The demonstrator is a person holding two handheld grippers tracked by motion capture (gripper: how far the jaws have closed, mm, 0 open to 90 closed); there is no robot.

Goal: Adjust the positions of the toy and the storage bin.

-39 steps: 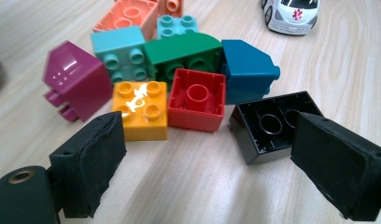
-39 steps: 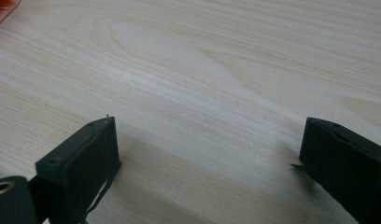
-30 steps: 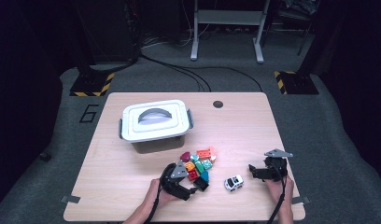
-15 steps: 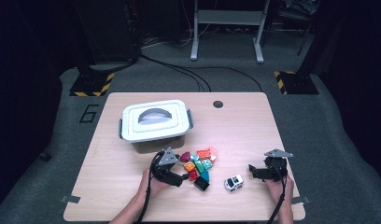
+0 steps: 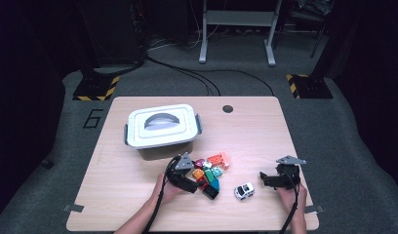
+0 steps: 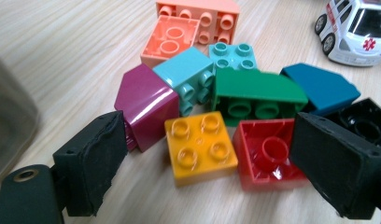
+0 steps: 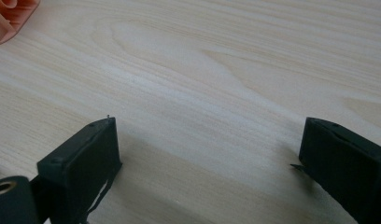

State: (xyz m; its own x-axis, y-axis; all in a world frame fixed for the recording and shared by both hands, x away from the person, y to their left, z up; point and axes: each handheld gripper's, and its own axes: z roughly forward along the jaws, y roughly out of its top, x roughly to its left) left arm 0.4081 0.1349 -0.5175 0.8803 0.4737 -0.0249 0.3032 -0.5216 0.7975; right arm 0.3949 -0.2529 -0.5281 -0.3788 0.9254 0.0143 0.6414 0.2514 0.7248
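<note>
Forearms come in low over the near edge of the counter (image 5: 138,195), each hand wrapped around its own gripper. The left gripper (image 6: 205,154) lies tilted over the pile of bricks (image 5: 209,171), its jaws spread wide and pointing into the heap. The right gripper (image 7: 207,163) rests level on bare wood, well apart from the pile, its jaws likewise spread wide with nothing between them.

Counted from the left gripper view, ten bricks lie ahead of that gripper: two salmon, two light teal, one magenta, one green, one dark blue, one black, one orange (image 6: 200,147) and one red (image 6: 268,154). The orange and red bricks sit side by side between the left jaws; whether the pads touch them I cannot tell, and nothing is pinched. One toy ambulance (image 5: 244,191) stands between the two grippers, beyond the pile from the left one. One lidded white box (image 5: 160,127) stands beyond the left gripper.
</note>
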